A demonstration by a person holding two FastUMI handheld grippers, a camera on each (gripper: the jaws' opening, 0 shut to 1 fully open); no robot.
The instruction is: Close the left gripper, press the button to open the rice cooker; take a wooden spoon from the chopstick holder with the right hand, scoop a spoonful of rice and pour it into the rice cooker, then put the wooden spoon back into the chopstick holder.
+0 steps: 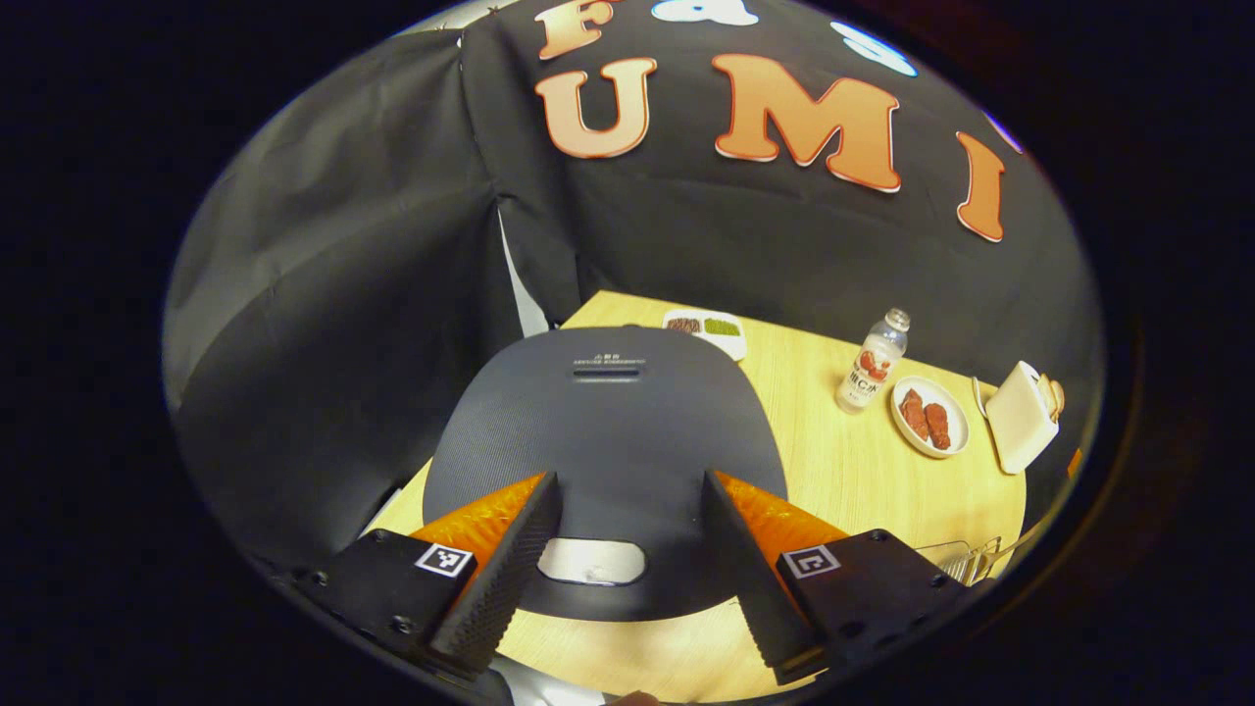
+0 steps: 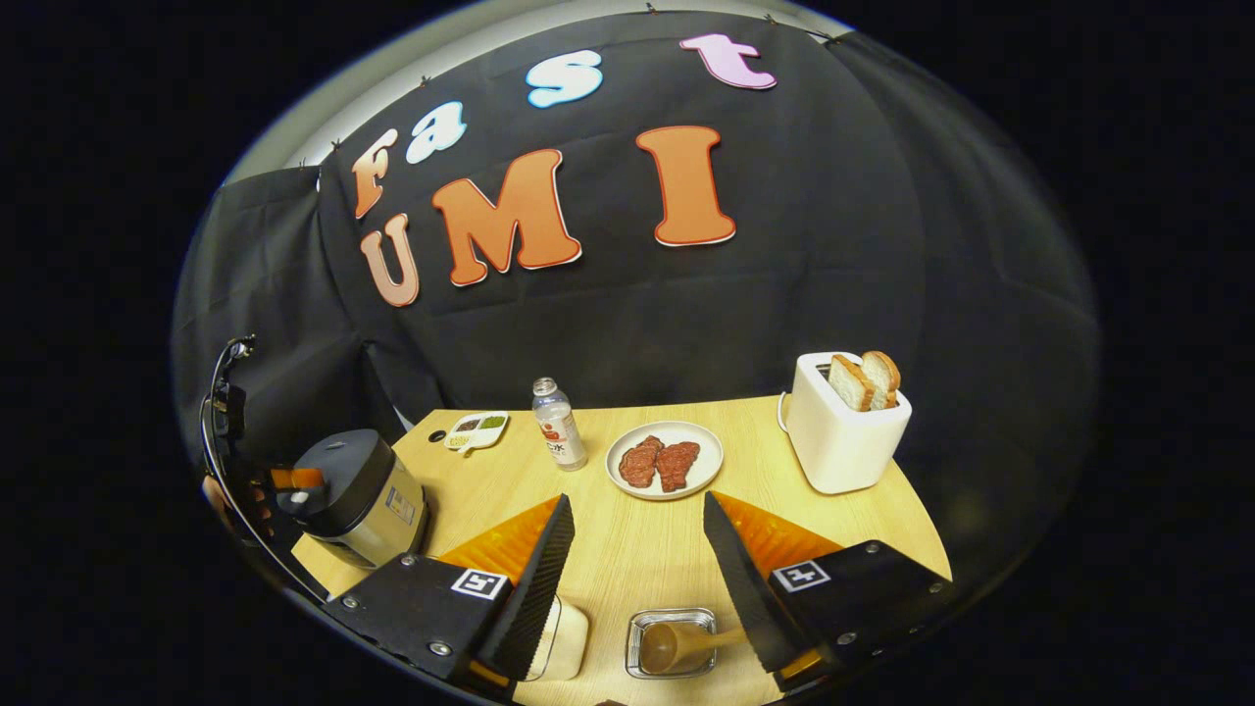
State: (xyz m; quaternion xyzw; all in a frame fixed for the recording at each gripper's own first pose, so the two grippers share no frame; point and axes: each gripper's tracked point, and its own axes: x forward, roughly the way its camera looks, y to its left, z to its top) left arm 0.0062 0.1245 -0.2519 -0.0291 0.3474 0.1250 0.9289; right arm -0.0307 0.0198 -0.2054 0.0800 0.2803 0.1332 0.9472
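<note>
Hovering over the closed rice cooker [image 1: 608, 431], the left gripper [image 1: 627, 549] has its jaws spread wide and holds nothing; the silver button [image 1: 591, 561] at the lid's front edge lies between its fingers, whether touched I cannot tell. The right gripper [image 2: 632, 569] is also wide apart and empty, above the tabletop's [image 2: 637, 549] near edge. Just below it, in the right gripper view, a wooden spoon [image 2: 677, 645] rests in a small metal tray [image 2: 675, 642], with a white holder [image 2: 564, 642] beside the left finger. That view also shows the cooker's side at the table's left edge, and a toaster [image 2: 843, 431] with bread. Both views show the bottle [image 1: 871, 365] and the plate [image 1: 929, 417] of meat.
</note>
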